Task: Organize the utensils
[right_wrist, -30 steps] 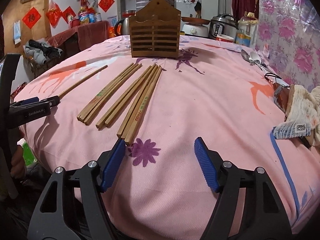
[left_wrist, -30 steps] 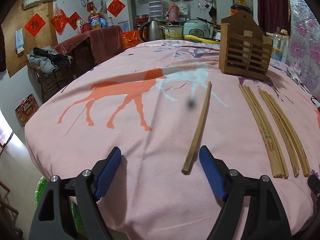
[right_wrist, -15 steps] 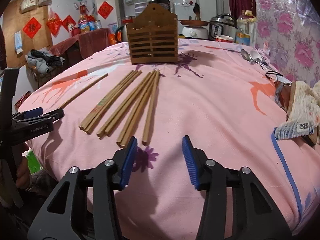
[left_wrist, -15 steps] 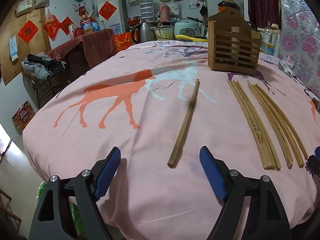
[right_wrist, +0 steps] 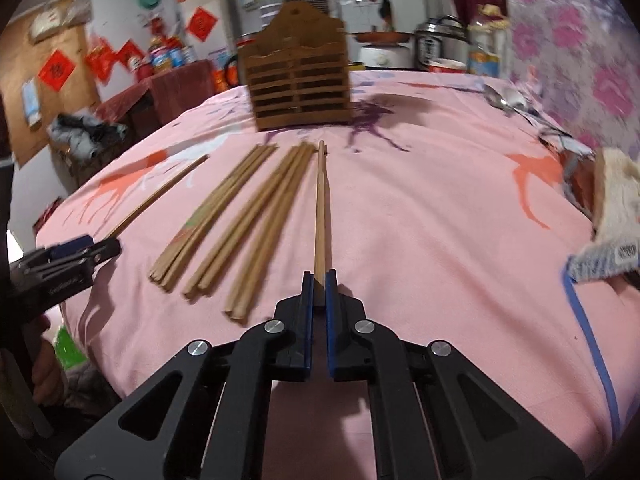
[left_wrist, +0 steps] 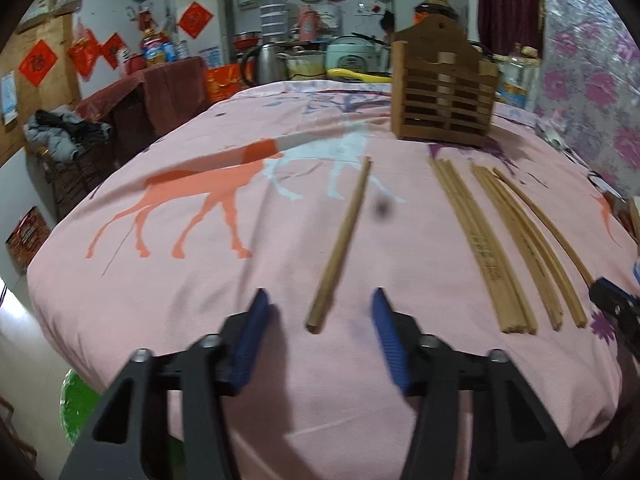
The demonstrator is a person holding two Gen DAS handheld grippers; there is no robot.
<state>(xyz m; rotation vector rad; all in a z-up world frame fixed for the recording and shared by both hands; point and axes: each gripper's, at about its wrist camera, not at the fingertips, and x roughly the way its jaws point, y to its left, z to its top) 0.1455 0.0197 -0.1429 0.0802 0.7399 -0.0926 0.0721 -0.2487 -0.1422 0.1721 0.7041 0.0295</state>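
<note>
I had only just begun: the wooden holder (right_wrist: 300, 76) at the top centre of my right-wrist view showed no chopsticks standing in it, as far as I could see through its slats, so every stick was still to be carried there.

My right gripper (right_wrist: 316, 280) had just been closing, and its blue pads were pinching the near end of one chopstick (right_wrist: 320, 208), which ran straight up the middle of the frame toward the holder.

My left gripper (left_wrist: 316, 312) had been closing too, yet its pads stood apart on either side of a lone chopstick (left_wrist: 342, 240) at lower centre, not touching it.

Between those two sticks lay three loose bundles (right_wrist: 224, 216) on the pink cloth (right_wrist: 440, 220). I could not count their sticks exactly through the blur; perhaps ten in all.
</note>
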